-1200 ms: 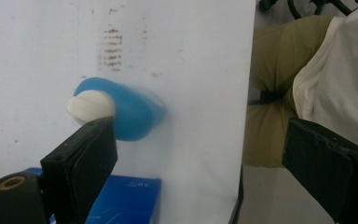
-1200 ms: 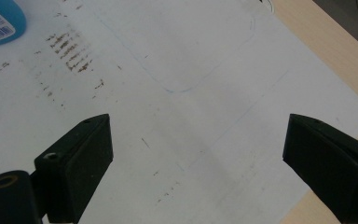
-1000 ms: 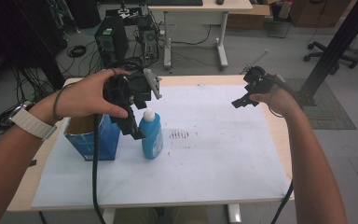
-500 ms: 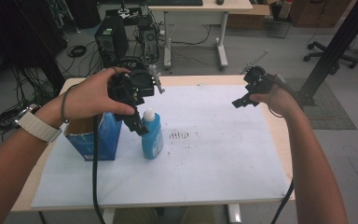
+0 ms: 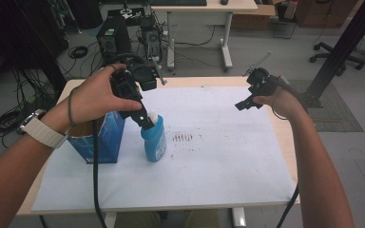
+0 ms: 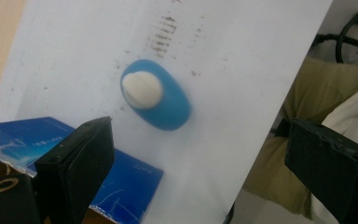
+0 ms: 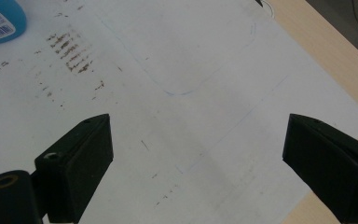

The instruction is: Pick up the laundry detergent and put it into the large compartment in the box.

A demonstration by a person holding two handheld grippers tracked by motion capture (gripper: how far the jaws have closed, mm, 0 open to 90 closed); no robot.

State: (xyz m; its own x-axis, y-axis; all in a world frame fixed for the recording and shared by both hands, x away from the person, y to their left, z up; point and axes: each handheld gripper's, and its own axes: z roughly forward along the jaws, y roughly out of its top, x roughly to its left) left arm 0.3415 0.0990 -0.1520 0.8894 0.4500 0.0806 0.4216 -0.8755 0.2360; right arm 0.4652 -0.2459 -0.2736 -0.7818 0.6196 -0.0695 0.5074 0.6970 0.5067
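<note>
One blue bottle [image 6: 157, 95] | upright below left tool [image 6: 196, 154] | jaws wide, empty

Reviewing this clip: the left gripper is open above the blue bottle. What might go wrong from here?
1. The left gripper hangs open close over the blue bottle; a careless sideways move might tip the upright bottle.
2. The blue box stands right beside the bottle, so a jaw coming down on that side may catch it.
3. The left gripper's cable trails past the box and might snag it.

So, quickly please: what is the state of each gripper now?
Left gripper: open, holding nothing, above the blue bottle; its jaws have just been opening.
Right gripper: open, holding nothing, over the white paper.
</note>
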